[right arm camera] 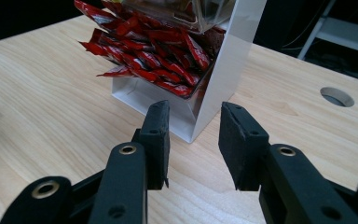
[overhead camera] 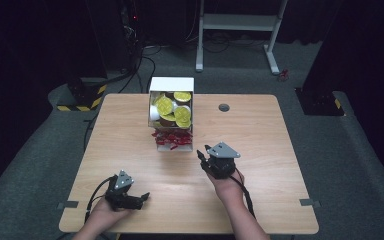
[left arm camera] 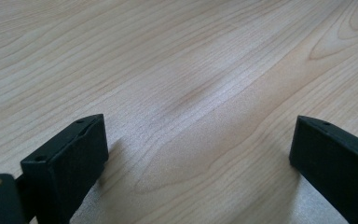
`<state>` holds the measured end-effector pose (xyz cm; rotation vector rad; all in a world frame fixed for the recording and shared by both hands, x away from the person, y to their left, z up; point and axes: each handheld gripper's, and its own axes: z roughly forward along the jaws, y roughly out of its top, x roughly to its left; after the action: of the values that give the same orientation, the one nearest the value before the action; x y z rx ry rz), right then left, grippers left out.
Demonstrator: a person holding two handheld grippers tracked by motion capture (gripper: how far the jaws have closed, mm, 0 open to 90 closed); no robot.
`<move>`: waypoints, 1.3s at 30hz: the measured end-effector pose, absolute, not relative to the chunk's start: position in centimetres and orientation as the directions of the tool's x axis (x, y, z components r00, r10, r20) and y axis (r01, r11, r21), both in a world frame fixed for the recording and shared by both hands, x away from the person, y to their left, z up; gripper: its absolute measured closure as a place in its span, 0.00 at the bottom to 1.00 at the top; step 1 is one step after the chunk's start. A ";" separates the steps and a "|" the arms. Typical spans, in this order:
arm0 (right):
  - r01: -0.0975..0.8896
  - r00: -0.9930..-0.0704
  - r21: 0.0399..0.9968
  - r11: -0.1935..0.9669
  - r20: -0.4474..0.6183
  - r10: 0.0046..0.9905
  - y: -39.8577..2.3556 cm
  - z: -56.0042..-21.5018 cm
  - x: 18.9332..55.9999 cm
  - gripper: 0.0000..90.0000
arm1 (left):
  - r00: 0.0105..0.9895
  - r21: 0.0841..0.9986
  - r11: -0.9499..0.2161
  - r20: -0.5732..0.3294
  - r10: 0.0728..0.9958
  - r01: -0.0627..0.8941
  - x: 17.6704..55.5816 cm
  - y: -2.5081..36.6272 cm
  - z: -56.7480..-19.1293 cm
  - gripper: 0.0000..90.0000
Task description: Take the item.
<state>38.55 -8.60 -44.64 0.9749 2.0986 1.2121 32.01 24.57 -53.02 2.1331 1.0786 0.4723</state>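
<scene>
Nosing my right gripper [right arm camera: 193, 140], jaws apart and empty, toward the red sachets [right arm camera: 144, 51] just ahead in the white dispenser [right arm camera: 228, 60], I'd pinch one light, slippery, crinkly packet by its protruding end.

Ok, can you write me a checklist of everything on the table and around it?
Surface: wooden table, with a round hole.
Job's things: white dispenser box holding yellow-lidded cups above, red packets in its lower tray.
Clutter: nothing seen.
Grippers: left hand-held gripper open, low over bare wood; right hand-held gripper open, nothing between its jaws, pointed at the box's lower corner.
Cables: one trails from each gripper; more lie on the floor behind.
Surroundings: grey carpet, white frame, dark curtains.
</scene>
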 end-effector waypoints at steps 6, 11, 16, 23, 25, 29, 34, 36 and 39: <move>0.319 -0.627 0.885 0.340 -0.071 0.776 -8.0 -44.4 39.1 0.66 | 0.589 0.718 -0.417 0.013 0.808 0.557 32.0 24.6 -53.0 0.05; 0.321 -0.617 0.882 0.345 -0.081 0.783 -7.3 -44.2 39.5 0.66 | 0.588 0.719 -0.420 0.019 0.809 0.554 32.0 24.6 -53.0 0.05; 0.306 -0.612 0.881 0.362 -0.110 0.783 -6.5 -43.9 40.1 0.63 | 0.587 0.718 -0.419 0.019 0.809 0.555 32.0 24.6 -53.0 0.05; 0.306 -0.602 0.875 0.375 -0.127 0.789 -5.8 -43.4 41.2 0.63 | 0.588 0.718 -0.420 0.019 0.809 0.555 32.0 24.6 -53.0 0.05; 0.309 -0.596 0.872 0.379 -0.134 0.792 -5.7 -43.3 41.6 0.62 | 0.587 0.719 -0.419 0.018 0.809 0.555 32.0 24.6 -53.0 0.05; 0.321 -0.592 0.872 0.369 -0.120 0.797 -5.6 -43.3 42.3 0.58 | 0.587 0.718 -0.421 0.022 0.809 0.554 32.0 24.6 -53.0 0.05; 0.332 -0.585 0.864 0.379 -0.127 0.801 -5.2 -43.5 43.1 0.62 | 0.588 0.719 -0.419 0.018 0.809 0.555 32.0 24.6 -53.0 0.05; 0.337 -0.588 0.857 0.390 -0.132 0.798 -5.1 -43.7 43.4 0.65 | 0.587 0.719 -0.418 0.018 0.809 0.555 32.0 24.6 -53.0 0.05; 0.338 -0.591 0.853 0.397 -0.136 0.795 -4.9 -43.9 43.7 0.70 | 0.587 0.719 -0.418 0.017 0.809 0.555 32.0 24.6 -53.0 0.05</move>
<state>43.73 -4.90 -43.95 0.9655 2.1213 1.1166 32.00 24.58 -53.01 2.1335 1.0785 0.4798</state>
